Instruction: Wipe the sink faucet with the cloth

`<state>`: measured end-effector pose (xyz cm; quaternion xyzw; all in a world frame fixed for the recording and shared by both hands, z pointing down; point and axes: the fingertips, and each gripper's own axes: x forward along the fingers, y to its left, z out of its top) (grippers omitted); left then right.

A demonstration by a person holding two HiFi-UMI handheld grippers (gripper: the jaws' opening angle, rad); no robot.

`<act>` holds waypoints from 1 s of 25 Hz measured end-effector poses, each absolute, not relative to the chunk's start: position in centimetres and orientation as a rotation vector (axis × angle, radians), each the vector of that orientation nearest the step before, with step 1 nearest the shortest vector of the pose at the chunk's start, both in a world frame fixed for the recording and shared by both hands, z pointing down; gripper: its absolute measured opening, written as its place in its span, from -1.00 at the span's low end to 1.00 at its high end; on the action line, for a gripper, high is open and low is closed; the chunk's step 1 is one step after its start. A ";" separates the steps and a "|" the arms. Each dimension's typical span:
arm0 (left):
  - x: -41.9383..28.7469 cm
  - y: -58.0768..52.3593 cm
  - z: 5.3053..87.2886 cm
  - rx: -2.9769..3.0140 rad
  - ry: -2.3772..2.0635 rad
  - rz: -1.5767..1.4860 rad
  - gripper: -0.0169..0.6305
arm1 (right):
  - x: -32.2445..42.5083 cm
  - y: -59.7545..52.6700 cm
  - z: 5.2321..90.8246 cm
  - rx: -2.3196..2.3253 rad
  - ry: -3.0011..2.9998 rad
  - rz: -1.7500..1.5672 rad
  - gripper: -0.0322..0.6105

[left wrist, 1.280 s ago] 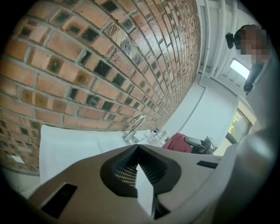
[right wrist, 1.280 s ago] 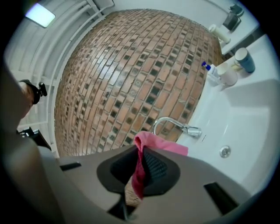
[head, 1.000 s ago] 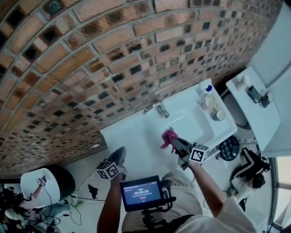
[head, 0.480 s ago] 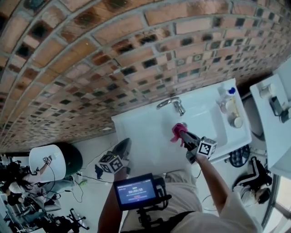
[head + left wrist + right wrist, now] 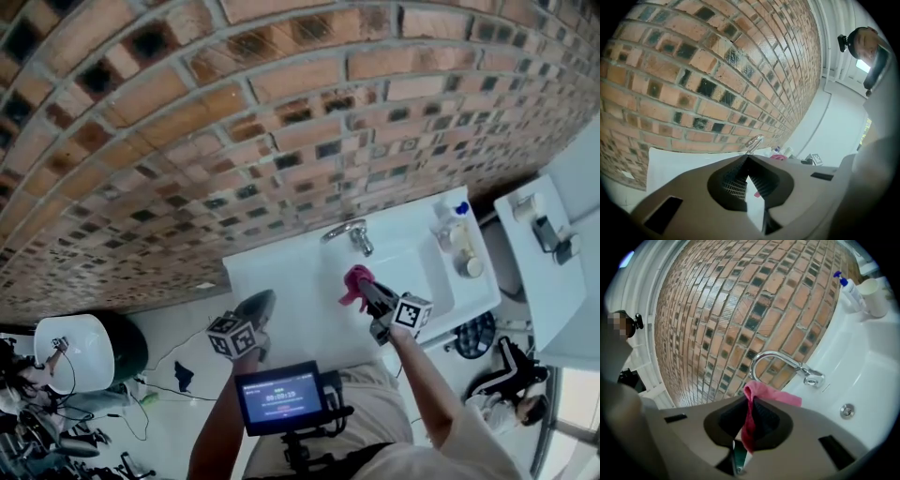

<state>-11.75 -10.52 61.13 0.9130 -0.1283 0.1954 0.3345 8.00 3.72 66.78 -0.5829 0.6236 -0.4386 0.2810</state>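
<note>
The right gripper (image 5: pixel 364 294) is clamped on the pink cloth (image 5: pixel 751 420), which hangs folded between its jaws over the basin of the white sink (image 5: pixel 281 277). The cloth is near the chrome faucet (image 5: pixel 780 363) at the sink's back edge against the brick wall (image 5: pixel 234 112), with a gap to the faucet in the head view. The left gripper (image 5: pixel 261 302) hovers at the sink's front left corner, jaws together with nothing between them, and a blue-capped bottle (image 5: pixel 848 287) and a cup (image 5: pixel 874 297) stand at the sink's right end

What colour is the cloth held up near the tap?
The crumpled cloth is pink, seen best in the right gripper view.
</note>
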 end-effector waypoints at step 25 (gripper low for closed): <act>-4.0 -10.1 63.0 2.421 -0.233 0.716 -0.95 | 9.3 -6.4 72.8 -1.817 1.925 -0.987 -0.83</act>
